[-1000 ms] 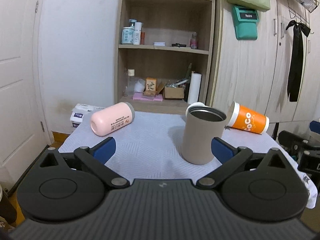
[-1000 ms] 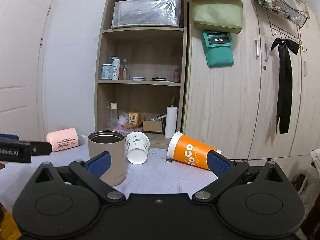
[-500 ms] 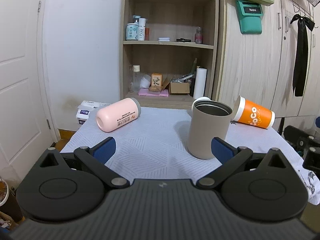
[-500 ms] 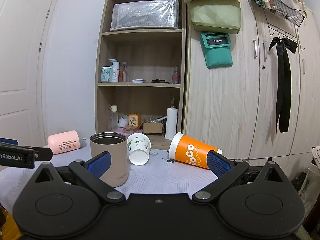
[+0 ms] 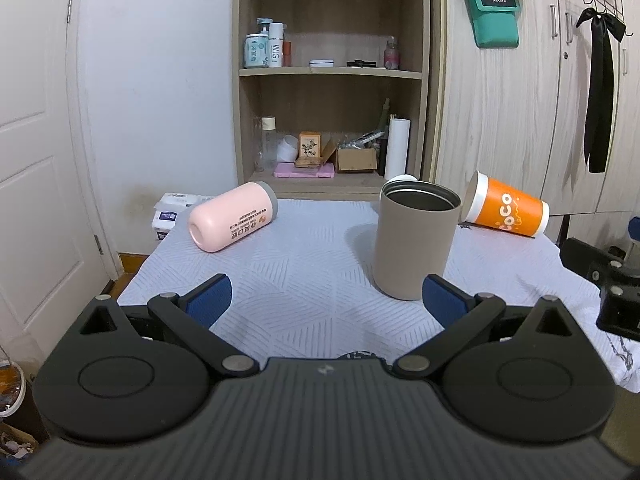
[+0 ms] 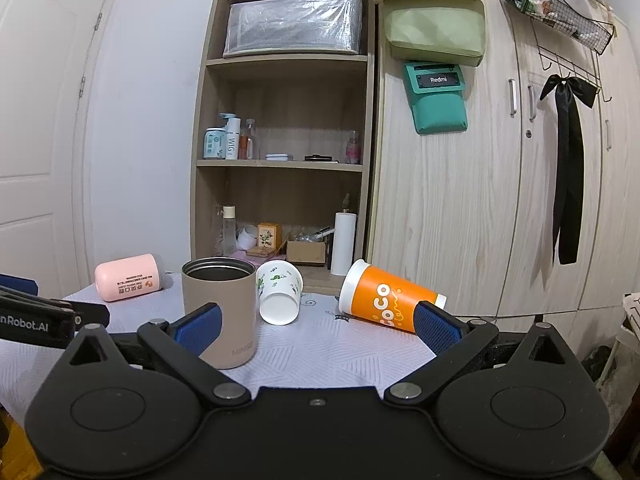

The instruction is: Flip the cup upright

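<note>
A taupe tumbler [image 5: 416, 240] stands upright on the white tablecloth [image 5: 304, 264]; it also shows in the right wrist view [image 6: 220, 312]. A pink cup [image 5: 232, 216] lies on its side at the back left. An orange CoCo cup [image 5: 506, 210] lies on its side at the back right, and shows in the right wrist view [image 6: 390, 300]. A white floral paper cup [image 6: 280, 292] lies on its side behind the tumbler. My left gripper [image 5: 326, 300] is open and empty in front of the tumbler. My right gripper [image 6: 318, 326] is open and empty, near the tumbler and orange cup.
A wooden shelf unit [image 6: 284, 184] with bottles and boxes stands behind the table. Wooden cabinets [image 6: 500, 200] stand to its right, a white door [image 5: 36, 160] to the left. White packets [image 5: 172, 212] lie beyond the table's back left corner.
Both grippers have drawn back and risen a little from the table. The cups have not moved. Both grippers stay open.
</note>
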{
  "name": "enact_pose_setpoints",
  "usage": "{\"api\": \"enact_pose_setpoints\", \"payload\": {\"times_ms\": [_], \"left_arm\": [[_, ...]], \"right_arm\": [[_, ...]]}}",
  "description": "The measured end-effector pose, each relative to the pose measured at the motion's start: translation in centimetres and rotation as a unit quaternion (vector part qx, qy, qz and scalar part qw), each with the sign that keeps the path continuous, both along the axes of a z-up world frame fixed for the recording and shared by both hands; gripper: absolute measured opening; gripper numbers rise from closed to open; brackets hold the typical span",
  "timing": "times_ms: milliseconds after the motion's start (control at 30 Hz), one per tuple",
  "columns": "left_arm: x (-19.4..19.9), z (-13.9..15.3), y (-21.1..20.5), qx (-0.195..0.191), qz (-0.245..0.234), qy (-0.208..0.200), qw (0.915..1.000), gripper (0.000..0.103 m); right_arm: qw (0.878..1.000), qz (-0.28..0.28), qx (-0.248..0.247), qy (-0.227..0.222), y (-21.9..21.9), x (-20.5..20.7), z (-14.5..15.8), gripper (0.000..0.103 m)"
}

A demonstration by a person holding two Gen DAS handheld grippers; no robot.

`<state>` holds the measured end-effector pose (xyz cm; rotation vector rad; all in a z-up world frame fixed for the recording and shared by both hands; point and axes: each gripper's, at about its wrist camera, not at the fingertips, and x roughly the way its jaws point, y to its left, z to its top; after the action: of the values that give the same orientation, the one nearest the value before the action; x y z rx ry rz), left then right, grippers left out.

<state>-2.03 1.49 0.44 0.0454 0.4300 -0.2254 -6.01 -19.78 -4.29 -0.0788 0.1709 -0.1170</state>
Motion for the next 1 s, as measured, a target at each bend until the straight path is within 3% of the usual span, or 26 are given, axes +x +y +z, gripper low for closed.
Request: {"api": "enact_pose_setpoints", "payload": {"times_ms": [1000], "left_arm": [[0.08, -0.19, 0.97, 0.002, 0.006, 0.023, 0.9997, 0.103]], "right_arm": [[1.0, -0.002, -0.004, 0.002, 0.4, 0.04, -0.05, 0.103]]}}
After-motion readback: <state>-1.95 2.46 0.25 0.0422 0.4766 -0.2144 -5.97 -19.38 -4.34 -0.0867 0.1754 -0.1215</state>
